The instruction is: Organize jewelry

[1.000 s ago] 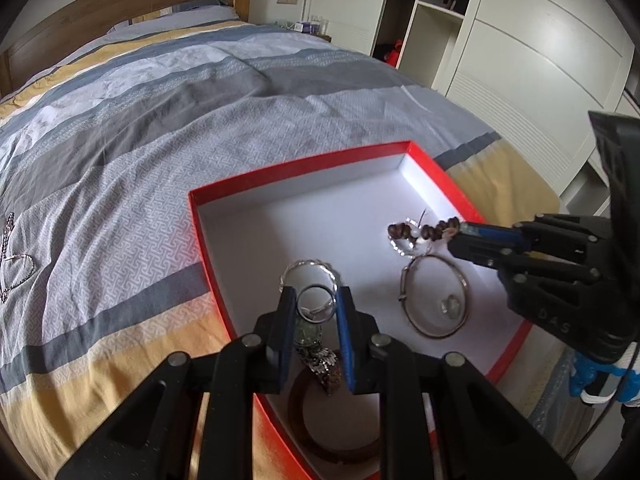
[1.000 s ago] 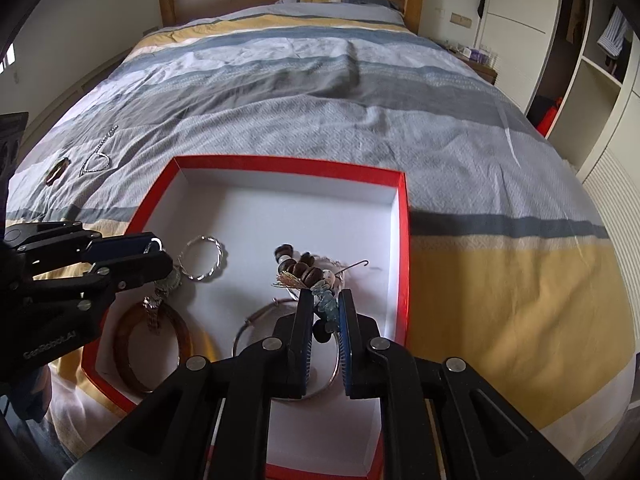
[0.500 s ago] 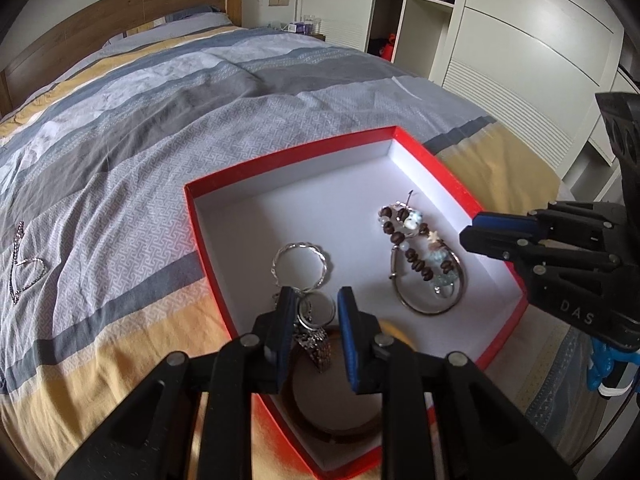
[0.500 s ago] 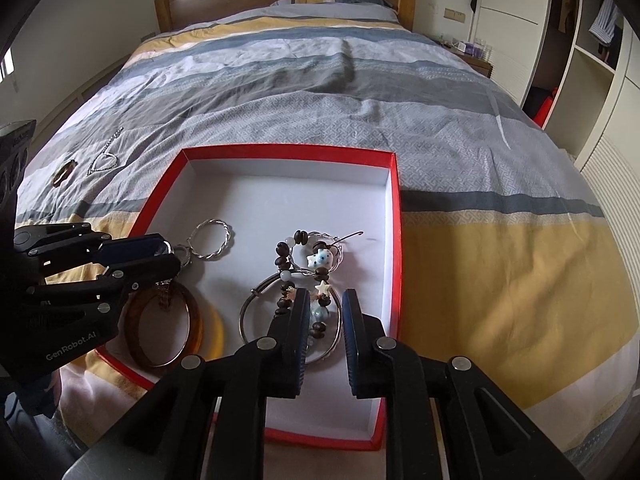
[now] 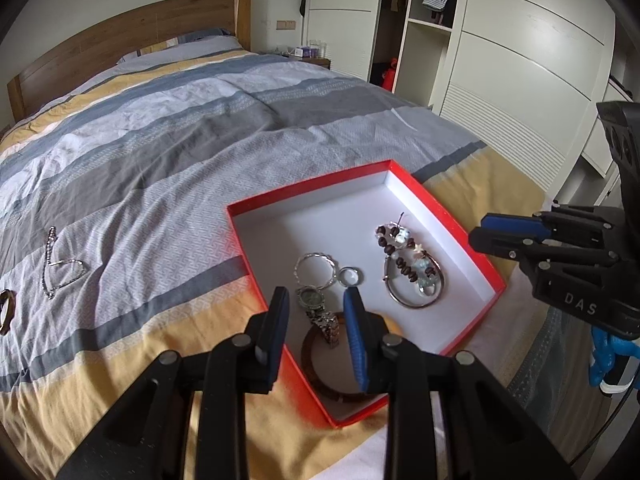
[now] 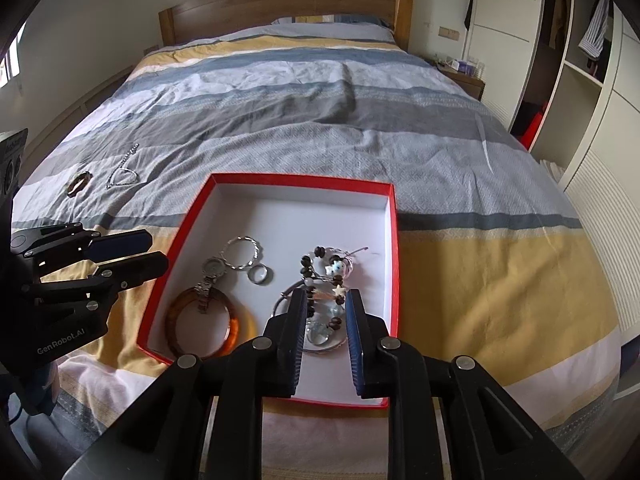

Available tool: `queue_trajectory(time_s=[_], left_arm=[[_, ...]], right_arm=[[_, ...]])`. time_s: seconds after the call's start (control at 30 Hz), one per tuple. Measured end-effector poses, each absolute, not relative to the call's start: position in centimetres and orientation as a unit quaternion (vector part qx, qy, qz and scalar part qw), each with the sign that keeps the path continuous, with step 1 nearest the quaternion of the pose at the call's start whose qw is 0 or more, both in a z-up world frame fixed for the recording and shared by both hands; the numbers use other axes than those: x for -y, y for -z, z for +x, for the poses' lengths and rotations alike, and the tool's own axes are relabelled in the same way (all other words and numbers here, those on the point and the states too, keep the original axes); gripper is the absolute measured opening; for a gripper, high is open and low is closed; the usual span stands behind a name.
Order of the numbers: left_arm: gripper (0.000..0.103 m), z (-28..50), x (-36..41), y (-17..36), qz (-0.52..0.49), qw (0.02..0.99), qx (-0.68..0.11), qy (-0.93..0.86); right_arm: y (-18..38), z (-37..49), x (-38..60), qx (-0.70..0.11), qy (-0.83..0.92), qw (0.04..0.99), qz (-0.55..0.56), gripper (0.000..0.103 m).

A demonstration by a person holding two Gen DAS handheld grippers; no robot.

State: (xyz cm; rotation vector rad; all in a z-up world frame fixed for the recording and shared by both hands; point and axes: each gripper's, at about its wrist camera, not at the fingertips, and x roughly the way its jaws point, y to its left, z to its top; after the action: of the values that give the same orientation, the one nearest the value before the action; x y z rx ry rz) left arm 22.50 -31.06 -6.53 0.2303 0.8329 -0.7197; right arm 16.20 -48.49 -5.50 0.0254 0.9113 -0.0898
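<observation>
A red box (image 5: 460, 220) (image 6: 394, 240) with a white inside lies on the bed. In it lie a watch (image 5: 316, 308) (image 6: 212, 270), a twisted silver bangle (image 5: 316, 268) (image 6: 242, 254), a small ring (image 5: 351, 276) (image 6: 260, 273), an amber bangle (image 6: 236, 326), a plain silver bangle (image 5: 416, 300) and a bead bracelet (image 5: 404, 254) (image 6: 320, 276). My left gripper (image 5: 316, 300) (image 6: 154, 248) hangs above the watch, jaws opening, nothing pressed between them. My right gripper (image 6: 326, 300) (image 5: 478, 232) hovers over the bead bracelet, jaws opening, holding nothing.
A silver chain necklace (image 5: 56, 268) (image 6: 122, 174) and a brown ring-shaped piece (image 5: 5, 308) (image 6: 78, 184) lie loose on the striped bedcover, left of the box. A white wardrobe (image 5: 520, 60) stands to the right, and a wooden headboard (image 6: 280, 8) at the far end.
Both grippers have let go, the left of the watch and the right of the bead bracelet, which now lie in the box. Both grippers have risen and drawn back, jaws wider.
</observation>
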Motion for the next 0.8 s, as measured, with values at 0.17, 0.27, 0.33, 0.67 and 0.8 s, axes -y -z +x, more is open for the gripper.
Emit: queue_trajectory(time_s=[0.17, 0.27, 0.33, 0.67, 0.8], left_arm=[[0.027, 21.9, 29.2, 5.2, 0.102, 0.854, -0.385, 0.334], [0.032, 21.4, 27.9, 4.4, 0.095, 0.860, -0.378, 0.328], [0.034, 21.1, 27.1, 3.9, 0.091, 0.864, -0.374, 0.324], [0.035, 18.1, 22.7, 0.4, 0.081, 0.886, -0.342, 0.303], [0.035, 16.6, 21.3, -0.9, 0.080, 0.893, -0.330, 0.295]], right_arm=[[3.9, 15.6, 46.8, -0.429, 0.040, 0.902, 0.006, 0.021], [3.0, 15.3, 45.8, -0.424, 0.036, 0.905, 0.001, 0.021], [2.4, 15.2, 45.1, -0.422, 0.032, 0.906, -0.004, 0.021], [-1.3, 13.4, 40.5, -0.394, 0.009, 0.919, -0.024, 0.022], [-2.6, 12.2, 38.7, -0.383, -0.002, 0.923, -0.032, 0.028]])
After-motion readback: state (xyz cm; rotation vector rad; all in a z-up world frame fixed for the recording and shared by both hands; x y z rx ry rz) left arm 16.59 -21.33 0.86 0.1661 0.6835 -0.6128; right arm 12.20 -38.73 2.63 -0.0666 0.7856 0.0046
